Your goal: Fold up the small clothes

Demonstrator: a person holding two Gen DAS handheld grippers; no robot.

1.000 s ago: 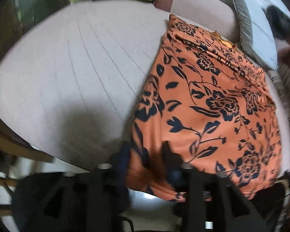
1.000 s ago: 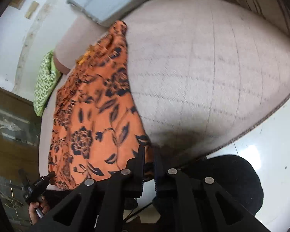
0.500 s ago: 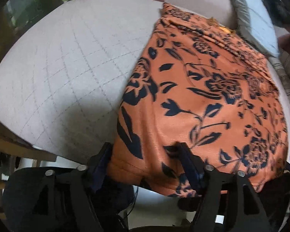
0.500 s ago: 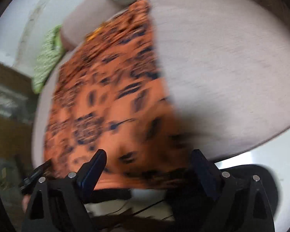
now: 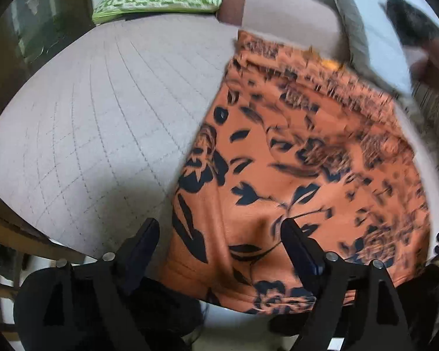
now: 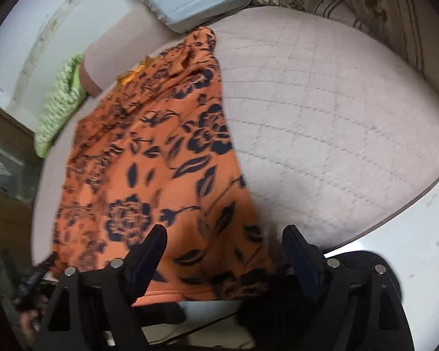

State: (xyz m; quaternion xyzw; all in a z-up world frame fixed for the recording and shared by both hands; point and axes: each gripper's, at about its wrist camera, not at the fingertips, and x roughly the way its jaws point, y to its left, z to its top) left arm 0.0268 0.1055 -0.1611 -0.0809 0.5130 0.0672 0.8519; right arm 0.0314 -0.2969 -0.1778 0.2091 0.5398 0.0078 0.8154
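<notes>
**At the bed's near edge: hem let go, regrip due**

Over the quilted mattress we've got the orange floral garment spread flat, its near hem hanging a bit past the edge. We judge we're btwn folds: laid out, not yet folded.

Left gripper sits w/ fingers wide apart, astride the hem's left corner, pads not pressing. Right gripper likewise wide, over the right corner, nothing clamped.

Next move, we reckon: pick new hold points, both jaws, lift together so cloth doesn't skew.

Vs. a sec ago: both were pinched on the hem; both jaws have just been opening, cloth between them but loose.
</notes>
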